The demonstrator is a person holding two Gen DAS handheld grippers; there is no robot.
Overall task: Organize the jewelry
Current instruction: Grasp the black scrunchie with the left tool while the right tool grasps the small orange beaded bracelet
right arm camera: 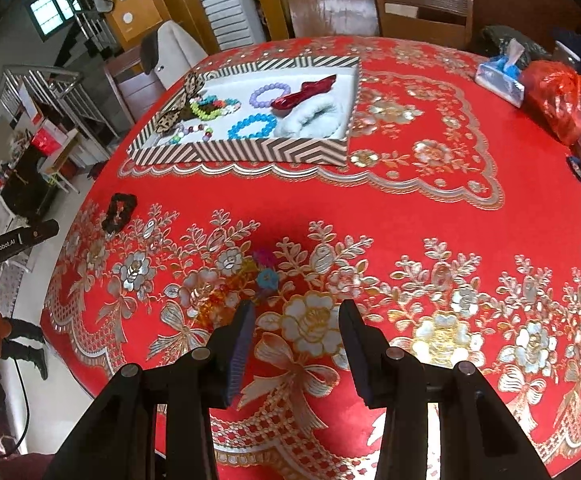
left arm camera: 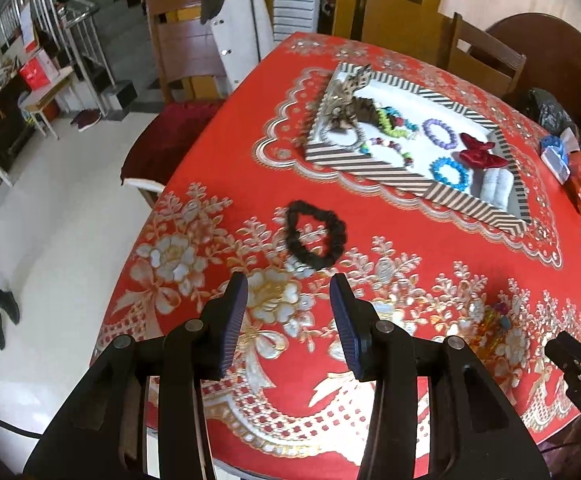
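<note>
Black scrunchie [left arm camera: 316,238]: soft, light, pinch 1 side of loop; left gripper [left arm camera: 288,318], right gripper [right arm camera: 296,340] both parted, empty.

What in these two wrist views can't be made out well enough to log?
- Small colourful item on the tablecloth: it blends into the floral print in both views; its type is unclear.
- Right gripper: cut off by the left view's edge there.
- Far corner of the striped tray: the leopard-print piece covers what lies beneath.
- Items beside the red bag: cropped at the right view's rim.
</note>
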